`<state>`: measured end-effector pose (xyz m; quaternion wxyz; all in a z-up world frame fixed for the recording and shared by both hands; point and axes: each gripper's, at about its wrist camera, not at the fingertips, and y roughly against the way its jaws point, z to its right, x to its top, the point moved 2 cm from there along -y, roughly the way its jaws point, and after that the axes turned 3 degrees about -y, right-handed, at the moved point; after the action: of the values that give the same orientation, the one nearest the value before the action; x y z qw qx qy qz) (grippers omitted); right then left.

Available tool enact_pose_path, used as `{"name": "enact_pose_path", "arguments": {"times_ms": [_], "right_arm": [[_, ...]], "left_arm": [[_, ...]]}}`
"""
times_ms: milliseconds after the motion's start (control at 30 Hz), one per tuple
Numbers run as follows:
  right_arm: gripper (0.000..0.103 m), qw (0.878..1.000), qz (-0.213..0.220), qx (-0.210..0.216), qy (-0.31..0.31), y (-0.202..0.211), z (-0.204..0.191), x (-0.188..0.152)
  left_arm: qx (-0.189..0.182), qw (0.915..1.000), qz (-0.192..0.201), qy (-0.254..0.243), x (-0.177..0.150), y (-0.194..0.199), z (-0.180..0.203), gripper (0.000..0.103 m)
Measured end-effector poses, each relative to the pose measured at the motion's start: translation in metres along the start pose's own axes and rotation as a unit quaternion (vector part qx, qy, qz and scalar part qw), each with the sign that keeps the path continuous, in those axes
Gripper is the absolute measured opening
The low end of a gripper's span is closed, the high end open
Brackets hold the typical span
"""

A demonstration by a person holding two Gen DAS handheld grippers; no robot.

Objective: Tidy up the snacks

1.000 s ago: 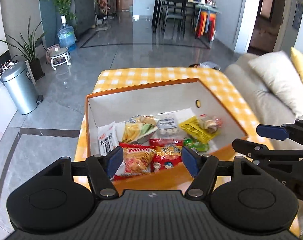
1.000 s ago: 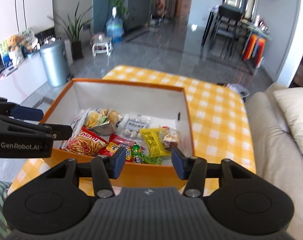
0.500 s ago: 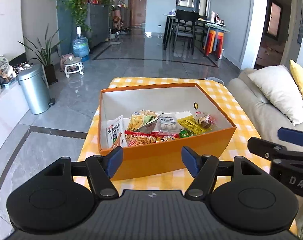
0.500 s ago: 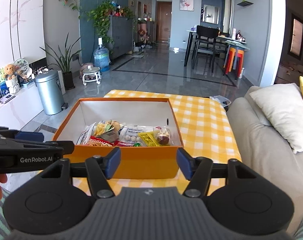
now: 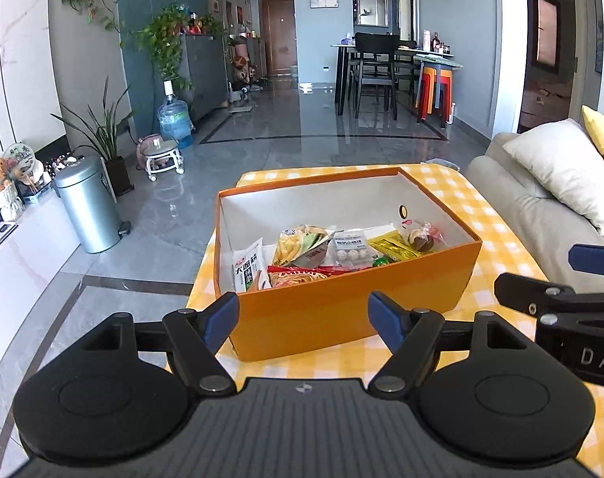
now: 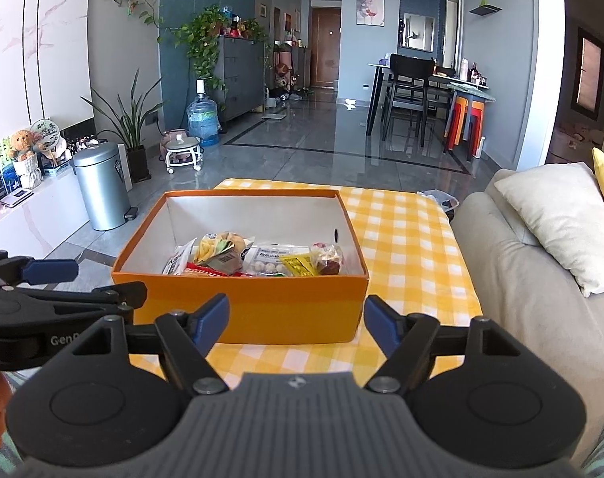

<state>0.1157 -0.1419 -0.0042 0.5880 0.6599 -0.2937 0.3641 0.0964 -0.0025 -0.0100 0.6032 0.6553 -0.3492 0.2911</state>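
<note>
Right now both my claws hang empty with jaws apart and just widened, left gripper and right gripper short of the orange box. Box sits ahead on the checked tablecloth, long axis across me, neither hand clearly nearer. Snack packets lie inside, bunched toward the near wall.

A low bench stood covered in a yellow-and-white checked cloth, with a grey sofa just beside it on its right and glossy grey floor tiles on its left and far sides. Directly on the cloth sat one open orange box, white inside, nearer the bench's left edge than the right. The cloth to the right of the box and along the near edge carried nothing else visible.
</note>
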Motion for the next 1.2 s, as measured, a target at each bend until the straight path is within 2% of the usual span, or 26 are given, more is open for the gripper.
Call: {"name": "enact_pose_path", "arguments": {"times_ms": [33, 367, 1200], "right_arm": [[0.077, 1.000, 0.000, 0.000, 0.000, 0.000, 0.000, -0.001], [0.080, 1.000, -0.005, -0.005, -0.005, -0.009, 0.003, -0.003], [0.081, 1.000, -0.014, -0.003, -0.014, -0.015, 0.005, -0.004]], "left_arm": [[0.001, 1.0000, 0.000, -0.001, -0.001, 0.000, 0.000, 0.088], [0.005, 0.9999, -0.011, 0.003, -0.005, -0.004, -0.005, 0.088], [0.011, 0.9994, -0.032, -0.008, -0.007, -0.008, -0.004, 0.089]]}}
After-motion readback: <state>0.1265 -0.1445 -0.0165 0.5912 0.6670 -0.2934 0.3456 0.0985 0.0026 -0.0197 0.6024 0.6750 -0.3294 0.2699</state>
